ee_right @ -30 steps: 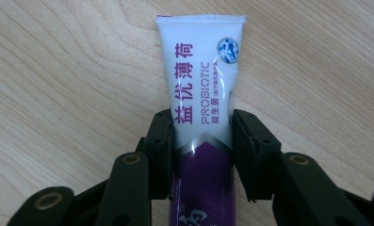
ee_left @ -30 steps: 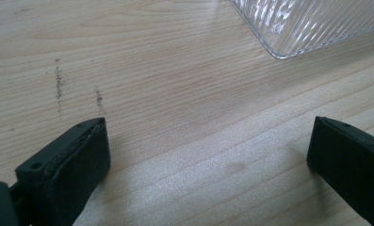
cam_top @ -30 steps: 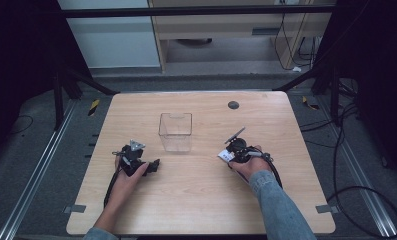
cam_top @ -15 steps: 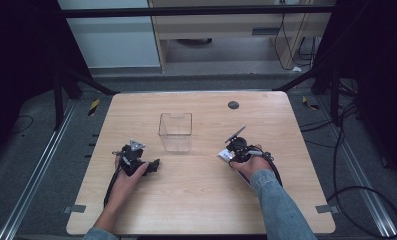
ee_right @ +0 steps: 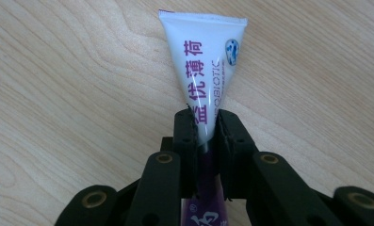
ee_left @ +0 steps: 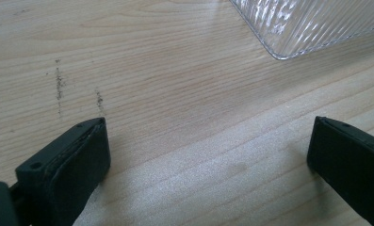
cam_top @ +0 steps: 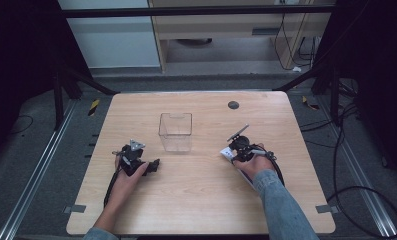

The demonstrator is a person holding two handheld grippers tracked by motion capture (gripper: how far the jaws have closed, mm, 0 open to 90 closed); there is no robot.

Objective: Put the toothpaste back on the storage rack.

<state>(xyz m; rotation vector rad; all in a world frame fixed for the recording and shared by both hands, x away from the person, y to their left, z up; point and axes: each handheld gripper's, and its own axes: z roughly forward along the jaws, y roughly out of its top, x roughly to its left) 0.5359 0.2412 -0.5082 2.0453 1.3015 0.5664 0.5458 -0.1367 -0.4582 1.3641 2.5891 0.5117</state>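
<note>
Right tool (ee_right: 205, 136): jaws have just closed, pinching a white tube (ee_right: 204, 70) lying flat on the worktop (cam_top: 196, 200), right of middle.
Left tool (ee_left: 208, 160): jaws spread, nothing between them, left of middle.
Clear box (cam_top: 175, 132): farther back, between both tools.

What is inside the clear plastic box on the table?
Nothing shows inside the clear box; the wooden table is visible through its walls. No part of its inside is covered.
</note>
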